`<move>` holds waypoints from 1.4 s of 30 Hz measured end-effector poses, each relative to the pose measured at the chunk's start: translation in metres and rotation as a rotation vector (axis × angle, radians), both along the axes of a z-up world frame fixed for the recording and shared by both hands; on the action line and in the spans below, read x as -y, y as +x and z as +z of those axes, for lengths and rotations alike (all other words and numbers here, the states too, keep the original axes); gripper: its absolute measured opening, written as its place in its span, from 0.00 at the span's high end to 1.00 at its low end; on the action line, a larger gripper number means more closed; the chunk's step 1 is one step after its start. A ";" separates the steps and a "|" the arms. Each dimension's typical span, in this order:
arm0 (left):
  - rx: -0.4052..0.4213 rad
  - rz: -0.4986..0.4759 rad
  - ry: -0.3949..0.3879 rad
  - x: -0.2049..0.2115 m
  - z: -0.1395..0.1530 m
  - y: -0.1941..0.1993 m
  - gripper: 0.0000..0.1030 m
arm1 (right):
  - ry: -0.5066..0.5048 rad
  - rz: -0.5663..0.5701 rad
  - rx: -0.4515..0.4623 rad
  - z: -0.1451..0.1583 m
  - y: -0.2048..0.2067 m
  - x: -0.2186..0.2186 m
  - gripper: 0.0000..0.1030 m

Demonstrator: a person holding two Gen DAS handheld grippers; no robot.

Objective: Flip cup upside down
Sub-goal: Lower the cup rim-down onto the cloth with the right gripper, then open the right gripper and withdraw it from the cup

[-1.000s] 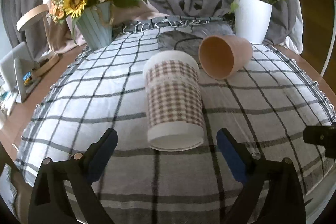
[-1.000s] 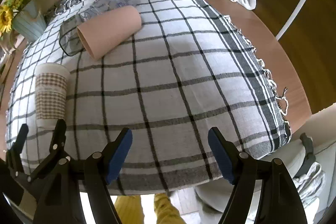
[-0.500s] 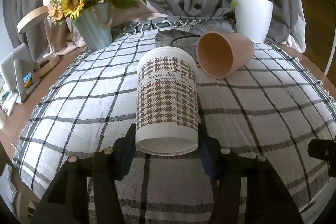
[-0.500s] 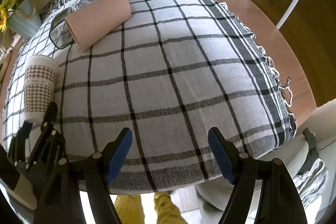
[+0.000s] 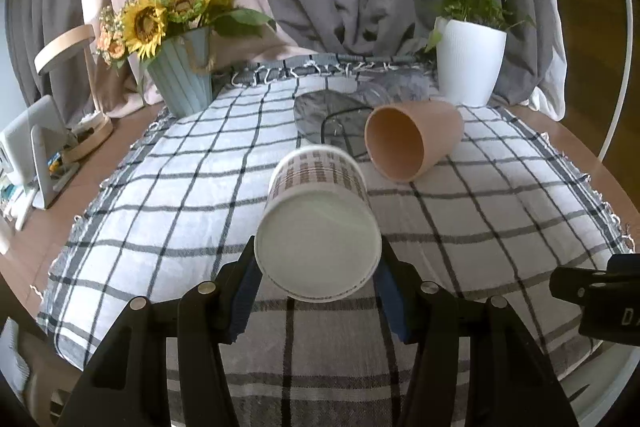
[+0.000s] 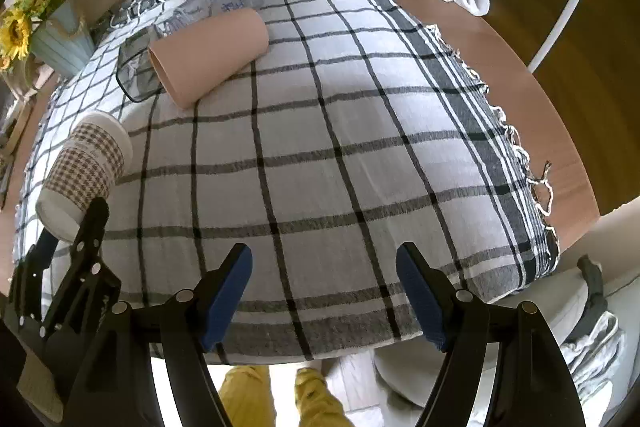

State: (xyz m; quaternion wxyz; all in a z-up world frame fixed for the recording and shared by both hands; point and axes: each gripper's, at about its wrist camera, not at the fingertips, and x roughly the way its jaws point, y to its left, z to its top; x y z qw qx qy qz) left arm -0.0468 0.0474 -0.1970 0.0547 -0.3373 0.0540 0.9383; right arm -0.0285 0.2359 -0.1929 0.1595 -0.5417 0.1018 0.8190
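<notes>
The left gripper has closed in the last second: its jaws stood spread on either side of the checked paper cup, and now they pinch it low on the wall near its base. The cup has also come off the checked cloth. From the right wrist view it hangs tipped over, base toward the gripper and rim pointing up and away above the near left part of the worktop, where a moment ago it lay flat on its side. I judge that the grasp and lift are done and the turn itself is what remains; the rim has to swing down toward the cloth before the cup can be set down inverted. The hold is near one end, so the cup could twist between the pads as it rotates.

The right gripper hangs over the near edge of the worktop with its jaws spread and nothing between them, as before.

Counted: two cups, the checked one and a plain tan cup on its side farther back; one clear glass container lying behind it; one vase of sunflowers; one white plant pot
</notes>
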 end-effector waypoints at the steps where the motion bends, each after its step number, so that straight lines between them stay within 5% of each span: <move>1: -0.003 0.001 -0.001 0.000 0.001 -0.001 0.48 | 0.000 0.000 -0.003 0.001 -0.001 0.000 0.28; 33: 0.029 0.005 0.032 0.013 0.010 -0.038 0.48 | -0.006 -0.005 -0.048 0.018 -0.028 0.015 0.28; 35: 0.032 -0.003 0.025 0.014 0.014 -0.036 0.41 | -0.002 -0.008 -0.053 0.021 -0.026 0.015 0.28; 37: 0.036 -0.009 0.024 0.016 0.021 -0.032 0.23 | 0.009 -0.007 -0.064 0.027 -0.023 0.017 0.28; 42: 0.046 -0.002 0.030 0.025 0.048 -0.020 0.07 | 0.043 0.005 -0.114 0.049 -0.012 0.023 0.28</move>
